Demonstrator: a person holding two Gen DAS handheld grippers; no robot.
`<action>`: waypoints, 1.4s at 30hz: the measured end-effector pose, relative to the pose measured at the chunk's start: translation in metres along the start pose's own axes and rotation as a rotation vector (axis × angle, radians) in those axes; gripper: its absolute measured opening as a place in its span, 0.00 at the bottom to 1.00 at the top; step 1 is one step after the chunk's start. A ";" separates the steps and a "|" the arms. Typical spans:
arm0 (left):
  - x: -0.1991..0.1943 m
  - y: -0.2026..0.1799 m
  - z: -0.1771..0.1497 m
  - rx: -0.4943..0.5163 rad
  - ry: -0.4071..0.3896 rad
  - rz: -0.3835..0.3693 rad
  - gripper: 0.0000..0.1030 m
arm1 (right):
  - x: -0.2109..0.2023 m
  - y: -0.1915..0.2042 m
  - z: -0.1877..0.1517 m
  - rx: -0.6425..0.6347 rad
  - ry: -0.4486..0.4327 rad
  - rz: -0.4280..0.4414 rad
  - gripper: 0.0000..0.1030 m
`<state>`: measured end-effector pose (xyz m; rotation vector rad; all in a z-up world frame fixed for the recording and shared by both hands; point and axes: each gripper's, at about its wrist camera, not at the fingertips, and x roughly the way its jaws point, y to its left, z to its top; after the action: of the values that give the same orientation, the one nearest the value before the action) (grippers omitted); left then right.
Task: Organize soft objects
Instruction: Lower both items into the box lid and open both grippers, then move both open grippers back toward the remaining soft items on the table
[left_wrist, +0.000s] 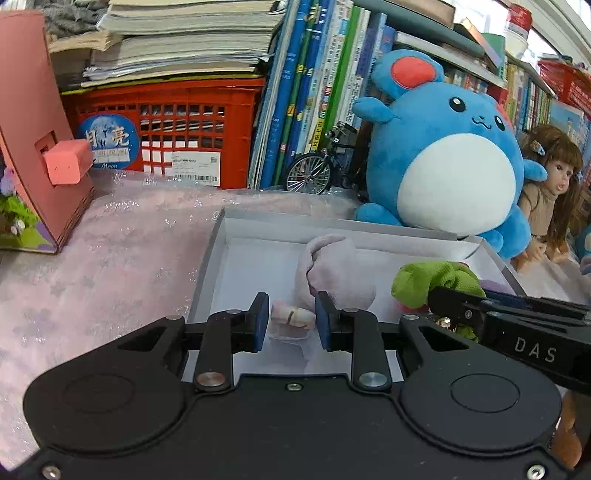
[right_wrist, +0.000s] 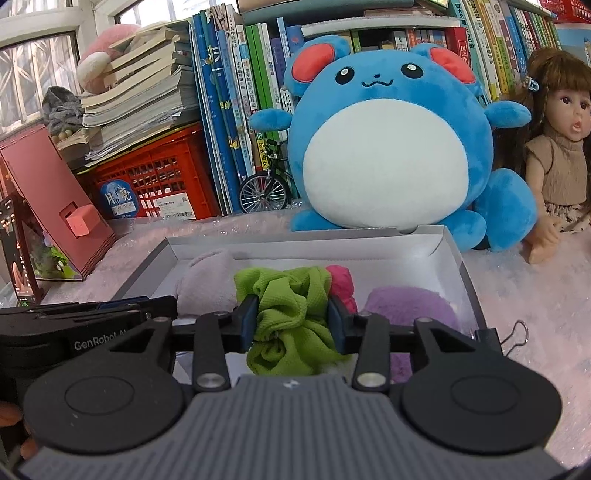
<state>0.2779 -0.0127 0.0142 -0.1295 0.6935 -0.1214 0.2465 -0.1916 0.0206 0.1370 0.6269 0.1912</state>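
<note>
A shallow grey-white box (left_wrist: 258, 229) (right_wrist: 436, 240) lies on the pink cloth. In it lie a pale lilac cloth (left_wrist: 332, 266) (right_wrist: 207, 280), a purple cloth (right_wrist: 406, 306) and a pink-red cloth (right_wrist: 341, 280). My right gripper (right_wrist: 291, 321) is shut on a crumpled green cloth (right_wrist: 288, 314) and holds it over the box; the green cloth also shows in the left wrist view (left_wrist: 432, 280). My left gripper (left_wrist: 291, 321) is open over the box's near edge, with a small pinkish item (left_wrist: 295, 317) lying between its fingers and the lilac cloth just beyond.
A big blue plush (left_wrist: 443, 147) (right_wrist: 384, 140) and a doll (left_wrist: 550, 192) (right_wrist: 554, 155) sit behind the box. A toy bicycle (left_wrist: 317, 166), a red crate (left_wrist: 173, 129), books and a pink wooden stand (left_wrist: 33, 129) line the back and left.
</note>
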 end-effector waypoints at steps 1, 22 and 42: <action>0.000 0.001 0.000 -0.005 0.002 -0.002 0.25 | 0.000 0.000 0.000 0.000 0.001 0.000 0.45; -0.071 -0.015 -0.010 0.108 -0.118 -0.016 0.76 | -0.055 -0.003 -0.003 -0.017 -0.081 0.031 0.81; -0.141 -0.024 -0.074 0.149 -0.159 -0.056 0.81 | -0.138 0.012 -0.052 -0.158 -0.206 0.044 0.97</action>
<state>0.1210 -0.0209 0.0505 -0.0155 0.5201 -0.2133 0.1040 -0.2066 0.0595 0.0177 0.4023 0.2649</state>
